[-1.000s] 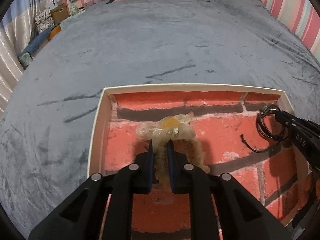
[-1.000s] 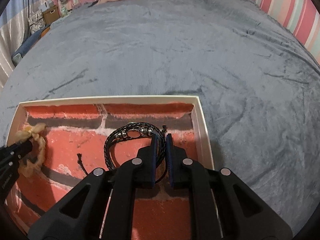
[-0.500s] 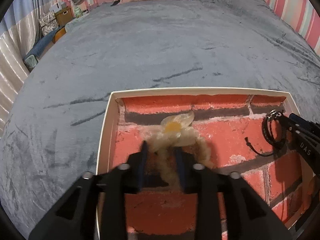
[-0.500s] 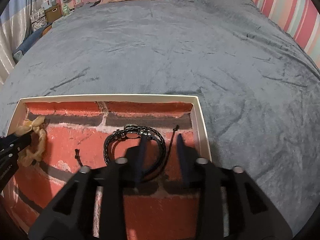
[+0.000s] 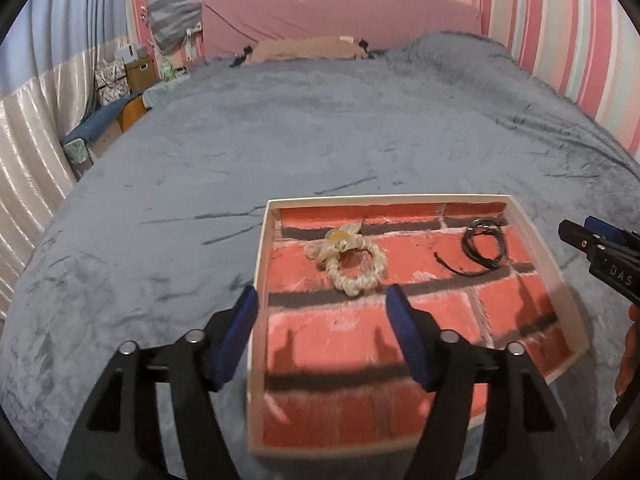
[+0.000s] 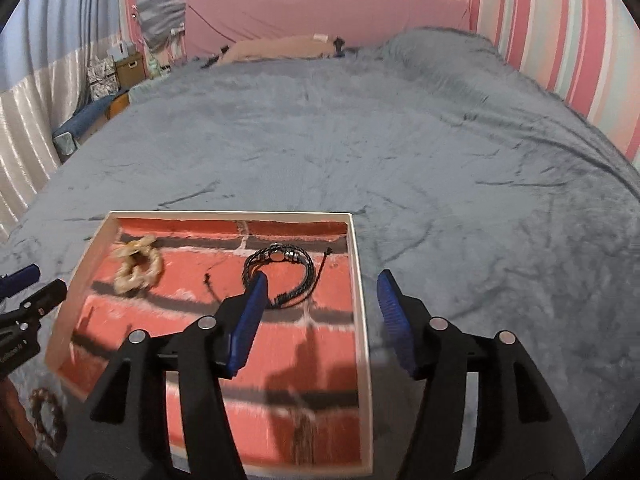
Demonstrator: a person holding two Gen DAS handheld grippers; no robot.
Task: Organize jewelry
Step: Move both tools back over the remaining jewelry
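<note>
Bracelets in tray (image 5: 262, 264): cream one (image 5: 352, 264) at far left, black one (image 6: 280, 276) at far right, well apart on brick liner. Third beaded bracelet (image 6: 46, 416) apparently outside tray, near left corner. Judged next: fetch it, approach low, pinch band not beads, set between other two. Left gripper (image 5: 322, 340) wide open, empty, touching nothing. Right gripper (image 6: 320, 320) wide open, empty, above tray's right wall.
</note>
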